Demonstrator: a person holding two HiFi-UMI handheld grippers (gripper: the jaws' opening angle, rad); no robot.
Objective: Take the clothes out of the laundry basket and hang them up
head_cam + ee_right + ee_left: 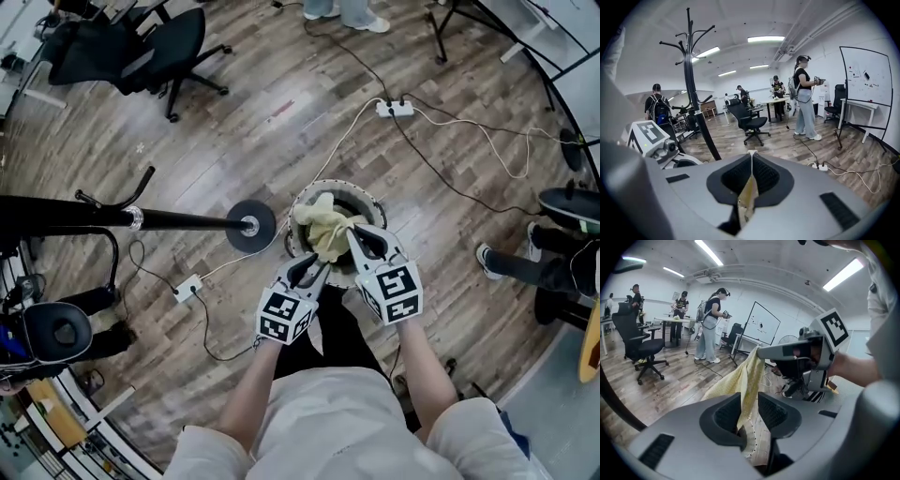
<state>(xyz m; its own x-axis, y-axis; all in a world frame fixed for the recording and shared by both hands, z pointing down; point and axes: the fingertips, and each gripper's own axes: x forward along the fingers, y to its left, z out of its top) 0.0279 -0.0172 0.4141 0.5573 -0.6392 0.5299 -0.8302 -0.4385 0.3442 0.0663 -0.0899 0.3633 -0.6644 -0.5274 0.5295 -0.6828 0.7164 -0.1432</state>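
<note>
A pale yellow garment (pixel 324 232) is lifted out of the round laundry basket (pixel 336 185) on the floor ahead of me. My right gripper (pixel 354 231) is shut on an upper edge of the cloth; in the right gripper view a thin fold (pixel 747 193) is pinched between its jaws (pixel 751 161). My left gripper (pixel 315 269) sits just below and to the left. In the left gripper view its jaws (pixel 749 416) stand apart, with the garment (pixel 740 380) hanging loosely through the gap. The right gripper (pixel 801 352) holds the cloth above it.
A black coat rack lies across the head view, its pole (pixel 178 220) leading to a round base (pixel 251 225) beside the basket; it stands upright (pixel 691 70) in the right gripper view. Cables and a power strip (pixel 395 109) cross the wooden floor. An office chair (pixel 141 47) and people stand farther off.
</note>
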